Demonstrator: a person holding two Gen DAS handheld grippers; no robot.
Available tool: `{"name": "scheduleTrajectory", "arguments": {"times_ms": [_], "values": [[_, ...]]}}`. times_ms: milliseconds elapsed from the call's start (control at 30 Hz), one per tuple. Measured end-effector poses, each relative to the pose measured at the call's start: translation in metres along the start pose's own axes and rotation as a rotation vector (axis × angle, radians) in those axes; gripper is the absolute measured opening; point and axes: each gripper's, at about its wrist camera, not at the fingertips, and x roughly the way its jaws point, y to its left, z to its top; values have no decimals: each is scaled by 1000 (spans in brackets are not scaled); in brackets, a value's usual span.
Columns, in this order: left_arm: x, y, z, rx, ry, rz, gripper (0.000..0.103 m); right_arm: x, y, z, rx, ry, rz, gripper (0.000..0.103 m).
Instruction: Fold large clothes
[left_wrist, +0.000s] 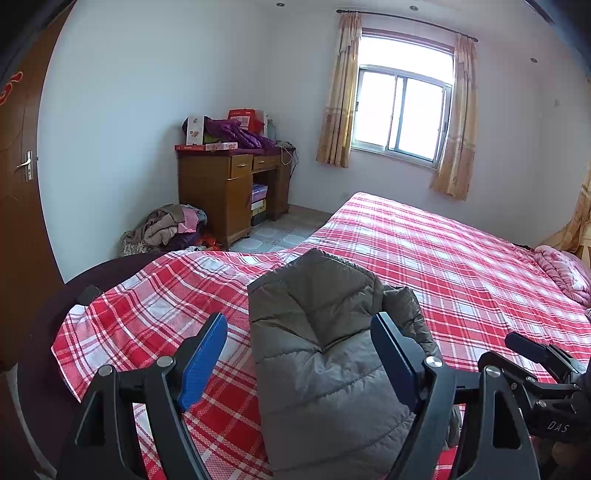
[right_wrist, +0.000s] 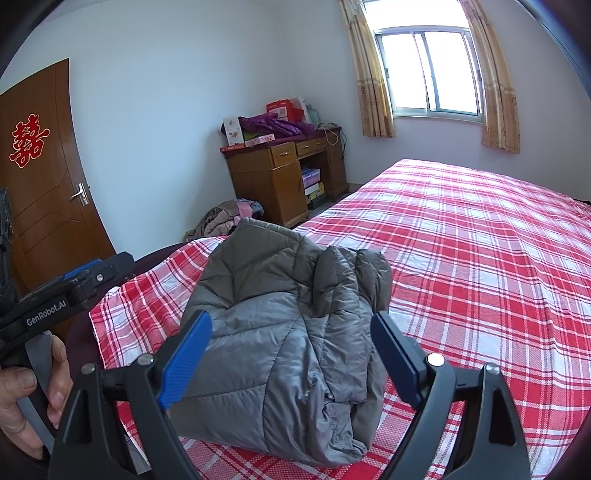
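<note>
At the far left of the right wrist view, my left hand (right_wrist: 26, 391) wraps its fingers around the grey handle of my left gripper (left_wrist: 298, 354), thumb up near the black body, holding it level and pointed over the bed (right_wrist: 480, 258). In that tool's own view its blue pads (left_wrist: 203, 363) stand wide apart, gripping nothing, with the folded grey puffer jacket (left_wrist: 325, 354) lying between and just beyond them.

The jacket sits on the red and white plaid sheet (left_wrist: 443, 258) at the near left corner of the bed, folded into a compact bundle, its quilted back uppermost and thicker folds stacked along its right side. Left of the bed, a brown door (right_wrist: 48, 184) with a red paper character stands against the wall. A pile of clothes (left_wrist: 170, 229) lies on the floor beyond the bed's left corner, beside a wooden desk (left_wrist: 229, 192).

My right gripper (right_wrist: 291, 356) hovers right of the left one, above the jacket's near edge, jaws spread open and empty. Its black tip reaches in from the right edge of the left wrist view, beside the jacket; I cannot see my right hand clearly there.
</note>
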Motion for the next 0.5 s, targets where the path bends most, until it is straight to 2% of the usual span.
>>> {"name": "scheduleTrajectory", "arguments": {"times_ms": [500], "values": [[2,2,-1,0,5,6,80,2,4,0,0,7,3,90]]}}
